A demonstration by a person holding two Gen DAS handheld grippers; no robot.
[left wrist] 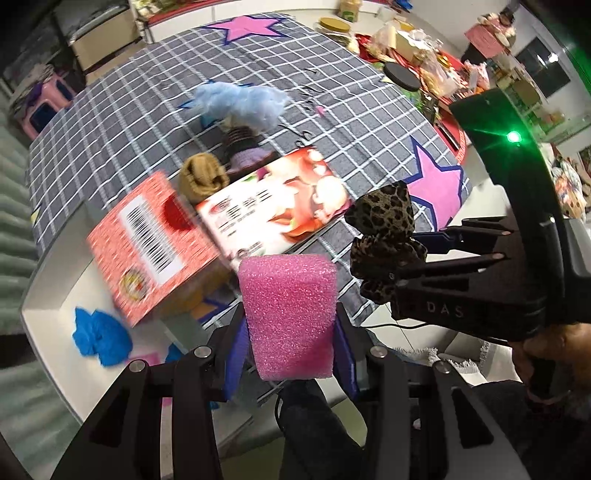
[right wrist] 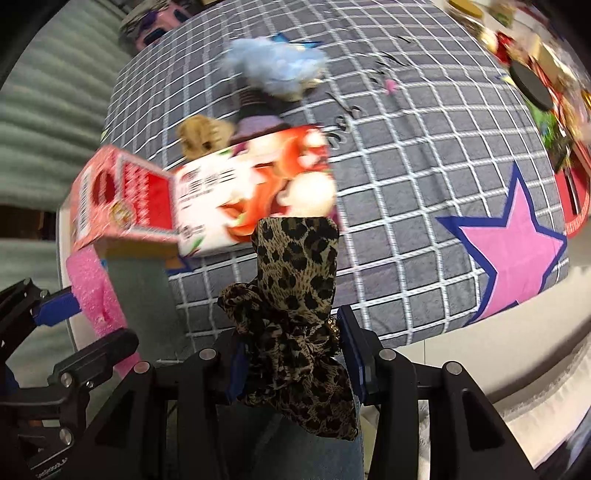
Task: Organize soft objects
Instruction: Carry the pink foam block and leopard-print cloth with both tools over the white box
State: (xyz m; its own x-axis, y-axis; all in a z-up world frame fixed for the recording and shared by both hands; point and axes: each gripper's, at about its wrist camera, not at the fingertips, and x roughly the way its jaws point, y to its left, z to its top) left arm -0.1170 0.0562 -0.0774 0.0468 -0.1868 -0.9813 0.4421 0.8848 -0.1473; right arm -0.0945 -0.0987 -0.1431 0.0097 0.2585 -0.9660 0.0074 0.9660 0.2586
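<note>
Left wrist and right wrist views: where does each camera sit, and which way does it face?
Left wrist: behind the left gripper, facing across the checked cloth; its fingers clamp a pink sponge; the right gripper shows alongside.
Right wrist: behind the right gripper, facing the same cloth; it grips a leopard-print scrunchie; the left gripper shows at lower left.
Shared: red printed box, sponge, scrunchie, pale blue fluff.

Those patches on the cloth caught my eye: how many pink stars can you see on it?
2: one pink star at the far end of the checked cloth, another pink star near the right edge. More may hide beneath the box.
</note>
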